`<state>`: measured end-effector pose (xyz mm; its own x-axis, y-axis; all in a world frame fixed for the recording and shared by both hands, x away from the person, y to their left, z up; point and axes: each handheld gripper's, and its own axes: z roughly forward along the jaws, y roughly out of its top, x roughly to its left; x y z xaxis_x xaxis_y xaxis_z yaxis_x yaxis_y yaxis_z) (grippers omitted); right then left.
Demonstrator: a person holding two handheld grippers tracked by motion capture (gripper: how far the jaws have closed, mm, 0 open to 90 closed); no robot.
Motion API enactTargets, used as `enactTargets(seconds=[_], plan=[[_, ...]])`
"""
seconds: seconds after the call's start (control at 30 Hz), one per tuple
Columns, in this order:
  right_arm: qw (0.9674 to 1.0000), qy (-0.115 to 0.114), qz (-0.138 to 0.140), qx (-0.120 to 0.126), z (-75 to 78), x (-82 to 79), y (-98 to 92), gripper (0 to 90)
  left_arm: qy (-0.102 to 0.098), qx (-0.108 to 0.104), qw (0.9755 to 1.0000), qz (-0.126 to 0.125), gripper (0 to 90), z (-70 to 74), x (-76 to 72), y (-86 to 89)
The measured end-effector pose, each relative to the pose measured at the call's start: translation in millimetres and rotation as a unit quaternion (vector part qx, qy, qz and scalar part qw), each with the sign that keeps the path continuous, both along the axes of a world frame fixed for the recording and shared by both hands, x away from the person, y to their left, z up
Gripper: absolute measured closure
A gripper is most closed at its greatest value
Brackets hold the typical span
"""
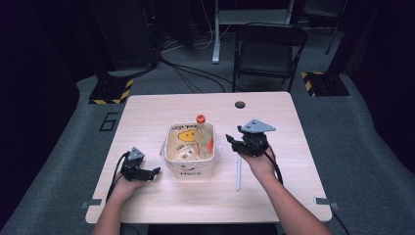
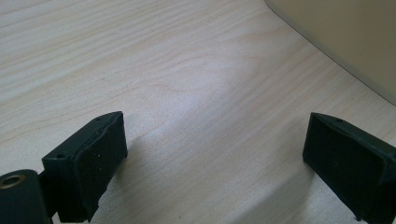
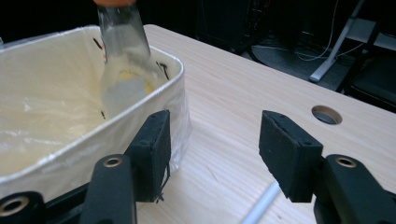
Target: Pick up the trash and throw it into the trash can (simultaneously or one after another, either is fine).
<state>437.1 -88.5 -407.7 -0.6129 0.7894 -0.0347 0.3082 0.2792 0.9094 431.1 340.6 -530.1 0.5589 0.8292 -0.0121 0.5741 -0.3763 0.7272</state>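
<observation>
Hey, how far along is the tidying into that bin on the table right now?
Done, it seems: a bottle with an orange cap already leans inside the bin. In hand: nothing; the right gripper stands open beside the bin, above a white stick lying on the table. The left gripper rests open and empty. Left: probably picking up that stick.

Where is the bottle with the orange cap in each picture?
High view: the bottle stands in the white bin, at its right side, mid-table.
Left gripper view: the bottle is not in it.
Right gripper view: the bottle is at upper left, inside the bin.
Shared landmark: the white bin.
</observation>
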Motion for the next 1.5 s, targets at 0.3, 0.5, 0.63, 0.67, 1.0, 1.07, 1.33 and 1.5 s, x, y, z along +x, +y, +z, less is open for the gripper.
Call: enactTargets(seconds=[0.3,0.5,0.63,0.67,1.0,1.07,1.33,1.5], plan=[[0.9999,0.004,-0.016,0.003,-21.5,-11.1,-9.5,45.8,-0.001,0.003,1.0000,-0.002,6.0,0.1,0.2,0.2],[0.9996,0.019,-0.018,-0.006,-32.9,-13.0,-10.9,47.0,-0.001,0.002,1.0000,-0.001,6.0,0.0,0.2,0.1],[0.9990,0.030,-0.019,-0.025,-42.5,-16.2,-10.4,50.0,-0.001,0.002,1.0000,-0.002,6.1,0.1,0.2,0.2],[0.9988,0.034,-0.019,-0.029,-46.1,-17.1,-10.8,50.3,-0.003,0.000,1.0000,0.000,6.0,-0.3,0.1,0.0],[0.9975,0.059,-0.019,-0.033,-66.3,-21.2,-12.7,54.3,-0.003,0.001,1.0000,0.000,6.0,-0.3,0.1,0.0],[0.9972,0.065,-0.021,-0.031,-69.1,-21.9,-12.7,54.1,-0.002,0.001,1.0000,0.000,6.0,-0.3,0.1,0.0],[0.9955,0.087,-0.029,-0.023,-78.7,-24.6,-13.8,52.6,-0.003,0.000,1.0000,0.001,6.0,-0.3,0.1,-0.1],[0.9941,0.098,-0.038,-0.024,-85.1,-25.6,-15.5,49.9,-0.002,-0.001,1.0000,0.001,6.1,-0.3,0.0,-0.2]])
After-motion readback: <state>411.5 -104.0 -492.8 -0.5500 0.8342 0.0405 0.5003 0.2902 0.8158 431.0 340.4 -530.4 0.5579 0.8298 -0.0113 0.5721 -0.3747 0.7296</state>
